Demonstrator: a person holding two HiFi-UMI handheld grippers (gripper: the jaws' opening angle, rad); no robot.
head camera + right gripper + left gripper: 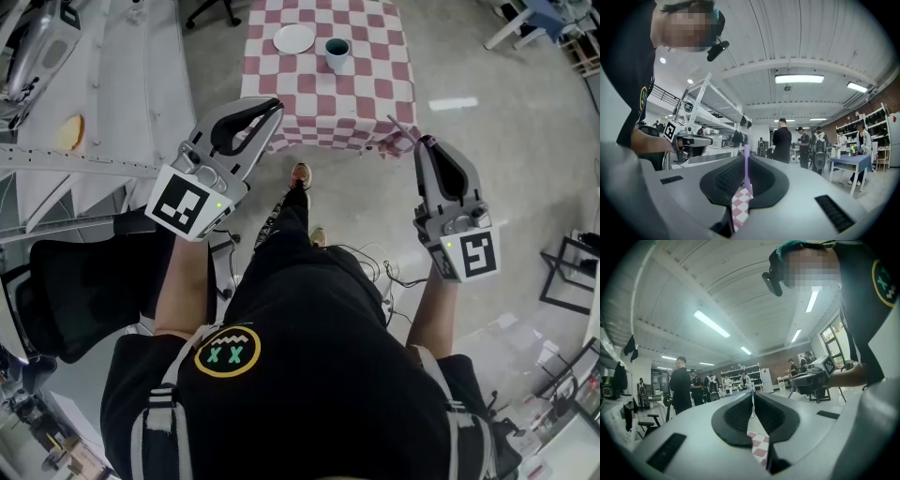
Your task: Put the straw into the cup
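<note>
Between the right gripper's (746, 158) jaws, the purple straw (746, 173) is sitting clamped, poking past their tips. Left gripper's (753, 393) jaws are resting together.

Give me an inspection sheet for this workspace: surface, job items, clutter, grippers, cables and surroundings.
Surface: table under a red-and-white checked cloth, ahead of the person.
Job's things: cup upright on the cloth; purple straw held in the right gripper, not yet in the cup.
Clutter: white plate beside the cup.
Grippers: left gripper shut; right gripper shut on the straw.
Cables: black cable loose on the floor near the person's feet.
Surroundings: office chair and metal racking to the left; people standing farther off.
</note>
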